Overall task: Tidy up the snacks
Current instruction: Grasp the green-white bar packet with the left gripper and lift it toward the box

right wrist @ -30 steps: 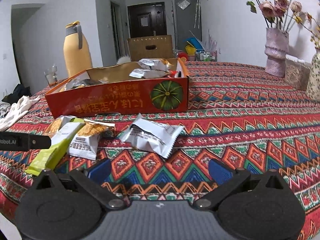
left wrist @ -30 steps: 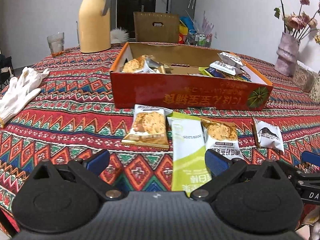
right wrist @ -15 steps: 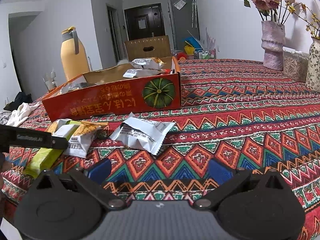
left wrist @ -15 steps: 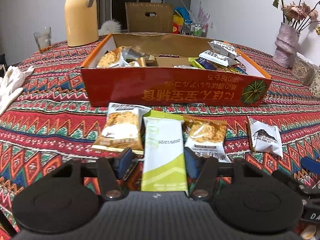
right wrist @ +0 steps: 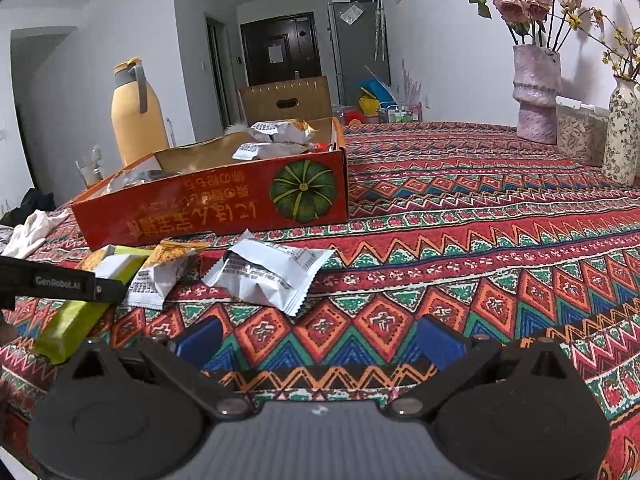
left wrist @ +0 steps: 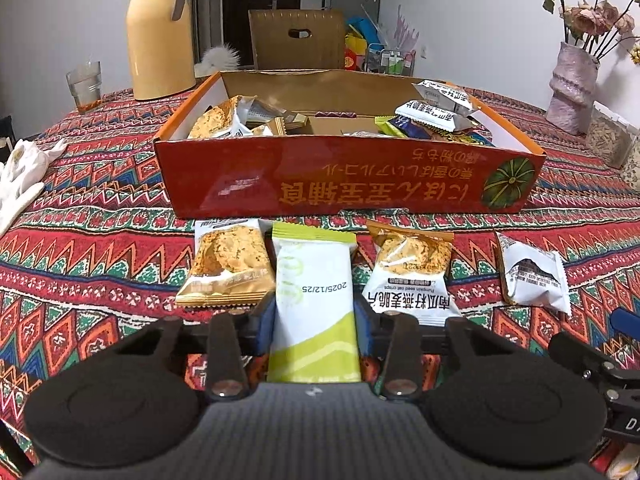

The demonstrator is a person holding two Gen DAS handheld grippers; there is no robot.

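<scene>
Already several snacks fill the red box [left wrist: 348, 184]; four wait on the bench [left wrist: 100, 264] at its 6 o'clock. The left gripper [left wrist: 314, 316] has just pinched the green-white packet [left wrist: 312, 292]; the right gripper [right wrist: 320, 340] gapes empty.

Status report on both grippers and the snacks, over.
Left gripper shut on green-white packet. Right gripper open, empty. Three packets beside it; box beyond, unobstructed.
</scene>
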